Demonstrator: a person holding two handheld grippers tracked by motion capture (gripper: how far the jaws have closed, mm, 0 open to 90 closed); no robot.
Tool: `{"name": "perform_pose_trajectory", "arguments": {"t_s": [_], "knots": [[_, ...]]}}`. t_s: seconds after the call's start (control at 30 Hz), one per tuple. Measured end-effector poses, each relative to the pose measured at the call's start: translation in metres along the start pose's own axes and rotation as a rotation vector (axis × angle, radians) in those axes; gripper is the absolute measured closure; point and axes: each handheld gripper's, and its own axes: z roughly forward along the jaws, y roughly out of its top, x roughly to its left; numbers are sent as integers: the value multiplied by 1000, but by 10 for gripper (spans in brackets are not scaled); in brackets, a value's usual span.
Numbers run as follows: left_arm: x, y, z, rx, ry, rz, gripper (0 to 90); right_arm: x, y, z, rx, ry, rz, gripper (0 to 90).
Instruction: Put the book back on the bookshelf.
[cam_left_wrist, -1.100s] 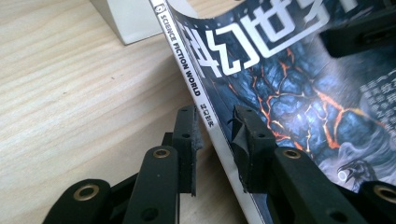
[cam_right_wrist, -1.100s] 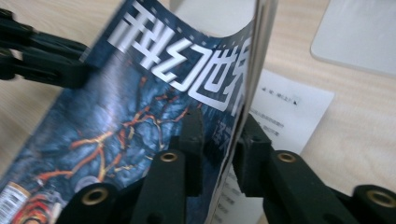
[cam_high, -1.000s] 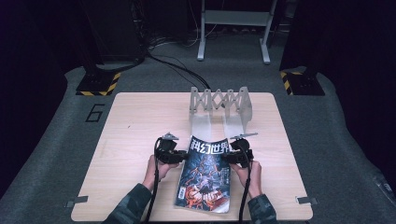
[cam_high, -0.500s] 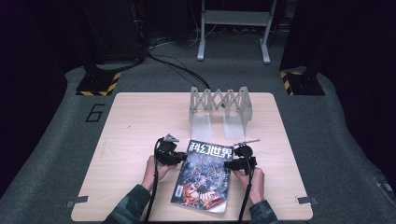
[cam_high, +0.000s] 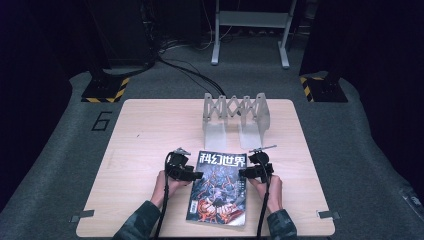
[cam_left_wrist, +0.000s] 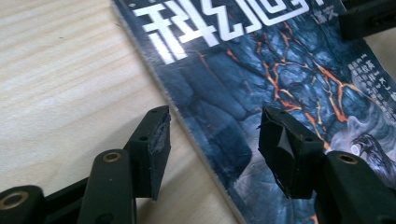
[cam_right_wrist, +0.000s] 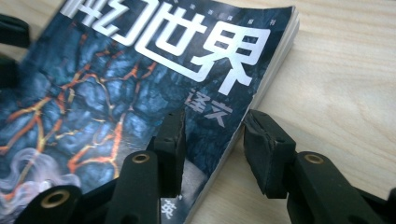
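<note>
A magazine (cam_high: 218, 192) with a dark blue cover, orange cracks and white characters lies flat on the wooden table (cam_high: 145, 135) near its front edge. My left gripper (cam_high: 197, 175) is at its left edge. In the left gripper view the jaws have just been opening, and the left gripper (cam_left_wrist: 217, 128) straddles the spine of the magazine (cam_left_wrist: 261, 79) without pressing on it. My right gripper (cam_high: 243, 172) is at the right edge. Its jaws have just been closing a little. The right gripper (cam_right_wrist: 214, 128) has one jaw over the magazine (cam_right_wrist: 116, 84) and one over bare wood, with a gap left.
A grey metal accordion rack (cam_high: 235, 115) stands upright at the back middle of the table, just beyond the magazine. Bare wood lies to the left and right of the hands. Dark carpet and black stands surround the table.
The left gripper's jaws have spread apart at the magazine's left edge. Both hands have stayed nearly in place, and the magazine has barely shifted.
</note>
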Motion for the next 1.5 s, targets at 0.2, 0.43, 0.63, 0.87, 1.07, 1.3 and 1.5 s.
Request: {"name": "perform_pose_trajectory", "arguments": {"t_s": [0.2,0.43,0.63,0.87,1.07,1.3,1.5], "knots": [[-4,-3,-1,-1,4,1,463,-1,3,-5,-29,62,4,608],[-5,-6,-2,-12,3,-6,478,-3,5,0,-26,65,11,609],[-4,-6,-2,-12,-1,-2,480,2,9,-6,-146,106,17,685],[-3,-7,-2,-22,-10,-14,477,13,17,5,-104,39,-68,854],[0,-5,-2,-30,-23,-31,404,34,22,-15,-171,21,-185,892],[4,-2,-4,-48,-30,-60,320,57,26,-41,-255,58,-277,894],[4,2,-5,-48,-52,-37,299,70,27,-55,-315,57,-338,894]]}}
